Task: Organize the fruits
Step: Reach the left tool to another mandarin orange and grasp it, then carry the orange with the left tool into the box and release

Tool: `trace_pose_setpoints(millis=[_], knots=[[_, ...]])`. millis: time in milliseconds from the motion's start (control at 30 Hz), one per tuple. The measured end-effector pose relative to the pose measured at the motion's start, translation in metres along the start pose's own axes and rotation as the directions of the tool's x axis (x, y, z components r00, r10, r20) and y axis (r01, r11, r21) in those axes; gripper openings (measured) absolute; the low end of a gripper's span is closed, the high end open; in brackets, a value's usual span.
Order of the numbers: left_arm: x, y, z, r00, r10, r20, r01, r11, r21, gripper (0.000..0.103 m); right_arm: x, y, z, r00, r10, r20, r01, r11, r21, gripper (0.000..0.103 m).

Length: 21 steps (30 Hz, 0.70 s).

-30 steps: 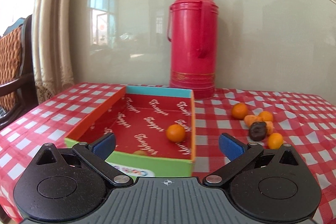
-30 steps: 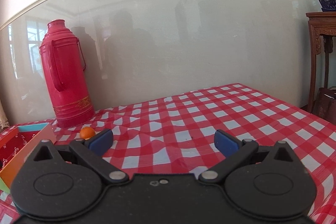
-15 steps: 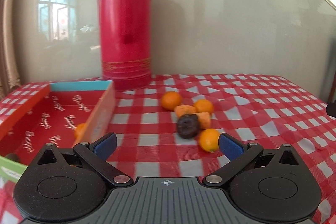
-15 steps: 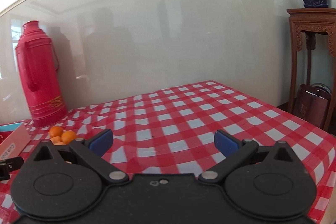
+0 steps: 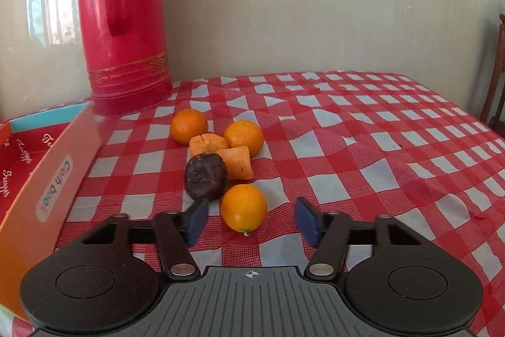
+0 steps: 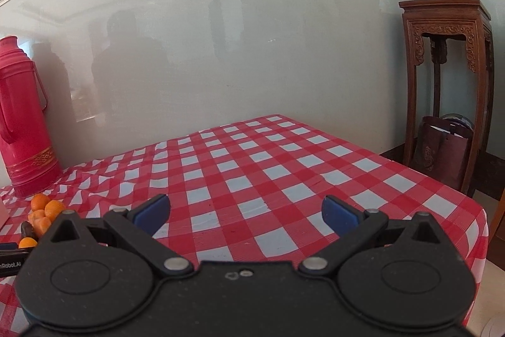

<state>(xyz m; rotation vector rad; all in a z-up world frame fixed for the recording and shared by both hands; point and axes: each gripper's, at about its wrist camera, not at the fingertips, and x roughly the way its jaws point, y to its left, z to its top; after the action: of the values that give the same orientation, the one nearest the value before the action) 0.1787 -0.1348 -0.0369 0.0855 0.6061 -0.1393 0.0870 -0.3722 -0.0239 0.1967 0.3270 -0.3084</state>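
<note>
My left gripper (image 5: 251,221) is open, low over the checked cloth, its blue pads on either side of a small orange (image 5: 243,208) without touching it. Just beyond lie a dark brown fruit (image 5: 205,176), two cut orange pieces (image 5: 237,166), and two more oranges (image 5: 188,126) (image 5: 243,137). The red-lined box (image 5: 47,176) stands at the left. My right gripper (image 6: 245,210) is open and empty over bare cloth; the fruit pile (image 6: 39,218) shows at its far left.
A tall red thermos (image 5: 121,18) stands at the back by the wall, also in the right wrist view (image 6: 23,119). The table's right edge (image 6: 442,182) drops off near a wooden stand (image 6: 448,78) with a potted plant.
My left gripper has swung right from the box to the fruit pile and come down around the nearest orange, its jaws narrowing. My right gripper has turned further right.
</note>
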Motion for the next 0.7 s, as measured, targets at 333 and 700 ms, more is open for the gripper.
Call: trace_pose_setpoints(millis=[333,700], knots=[[-0.015,0.010,0.004,0.999,-0.019,0.028,0.020,1.000,-0.017,0.032,-0.001,0.006,0.002,1.000,0.017,0.004,-0.017,1.000,0.011,0.097],[-0.075,0.084,0.011,0.986,0.106,0.128,-0.102,0.994,-0.043,0.032,-0.005,0.047,0.004,0.995,0.098,-0.005,-0.098,0.995,0.028,0.097]])
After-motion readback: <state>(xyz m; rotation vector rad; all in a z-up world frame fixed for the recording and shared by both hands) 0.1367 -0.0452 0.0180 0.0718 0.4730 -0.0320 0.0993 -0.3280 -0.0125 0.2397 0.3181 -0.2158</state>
